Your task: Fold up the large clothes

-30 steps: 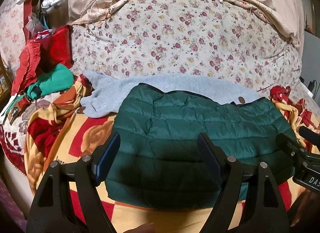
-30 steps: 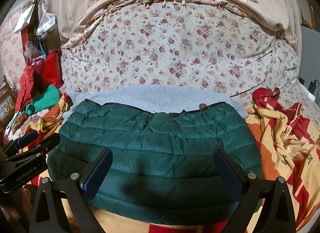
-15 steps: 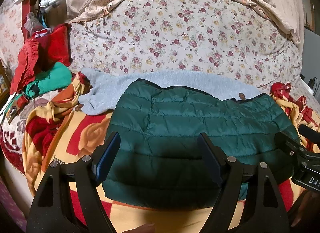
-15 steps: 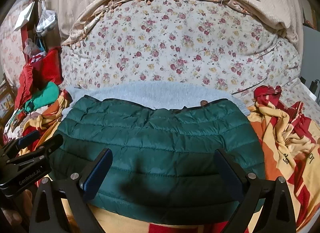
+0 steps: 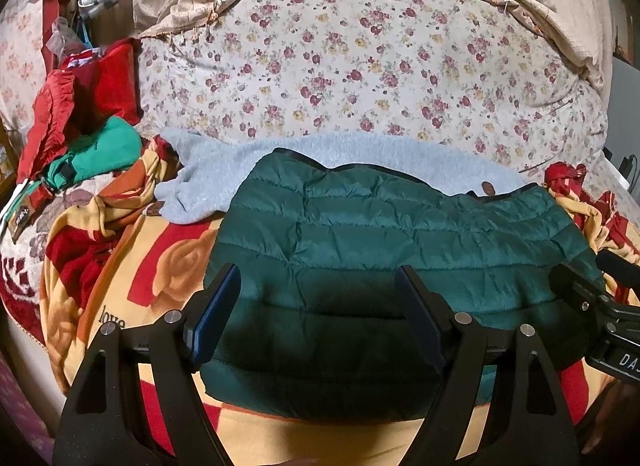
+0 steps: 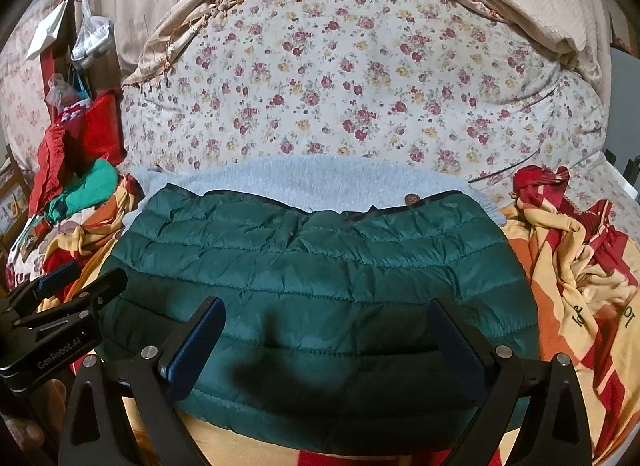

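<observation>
The left tongs (image 5: pixel 318 306) hang low over the near edge of the green quilted jacket (image 5: pixel 384 250), fingers spread wide apart with nothing between them, pointing forward toward the floral bedding (image 5: pixel 360 77). The right tongs (image 6: pixel 328 340) sit beside them in the same attitude, likewise gaping and empty, above the jacket's near hem. Each pair shows at the edge of the other's view, level with the jacket's near corners.

The jacket lies flat and folded on the patterned red-and-yellow blanket (image 5: pixel 168 266) covering the bed. Its long axis runs left to right across both views, its quilted channels parallel to that axis, its dark-trimmed far edge toward the floral bedding. That far edge overlaps a grey fleece garment (image 6: pixel 304 175), which sticks out behind and to the left of the jacket. Left of the jacket, red and green clothes (image 5: pixel 92 121) are heaped.
</observation>
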### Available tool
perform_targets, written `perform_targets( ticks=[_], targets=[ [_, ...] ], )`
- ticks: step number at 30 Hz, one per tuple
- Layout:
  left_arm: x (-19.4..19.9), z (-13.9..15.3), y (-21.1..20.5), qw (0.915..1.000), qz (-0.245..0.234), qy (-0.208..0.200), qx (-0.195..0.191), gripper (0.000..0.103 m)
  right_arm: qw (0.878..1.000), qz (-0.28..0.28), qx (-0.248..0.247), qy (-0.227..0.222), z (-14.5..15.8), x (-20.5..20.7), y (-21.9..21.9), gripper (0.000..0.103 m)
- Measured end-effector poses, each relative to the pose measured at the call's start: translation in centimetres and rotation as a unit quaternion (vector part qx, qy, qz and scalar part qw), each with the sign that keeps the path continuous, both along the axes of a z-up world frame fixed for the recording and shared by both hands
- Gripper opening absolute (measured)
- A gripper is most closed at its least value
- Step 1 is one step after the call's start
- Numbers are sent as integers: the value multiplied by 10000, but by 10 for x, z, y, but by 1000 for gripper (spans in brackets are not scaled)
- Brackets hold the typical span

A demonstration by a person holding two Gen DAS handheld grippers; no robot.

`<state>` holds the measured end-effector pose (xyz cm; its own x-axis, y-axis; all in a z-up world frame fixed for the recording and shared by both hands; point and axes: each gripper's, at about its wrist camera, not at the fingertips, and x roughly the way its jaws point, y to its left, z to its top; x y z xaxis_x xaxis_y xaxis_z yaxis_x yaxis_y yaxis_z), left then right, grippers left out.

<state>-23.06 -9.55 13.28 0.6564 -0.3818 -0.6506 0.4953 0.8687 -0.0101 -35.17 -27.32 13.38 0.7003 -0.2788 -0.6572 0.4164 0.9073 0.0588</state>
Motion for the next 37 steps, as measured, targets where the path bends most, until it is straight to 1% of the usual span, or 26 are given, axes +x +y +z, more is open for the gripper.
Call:
perform_targets(
  ticks=[30, 37],
  targets=[
    [11, -14, -9, 9998, 19, 189, 70, 80, 9998, -27, 139, 164, -12, 15, -13, 100],
    [15, -16, -11, 9999, -66, 142, 49, 80, 9995, -31, 219, 209, -17, 20, -21, 100]
  ],
)
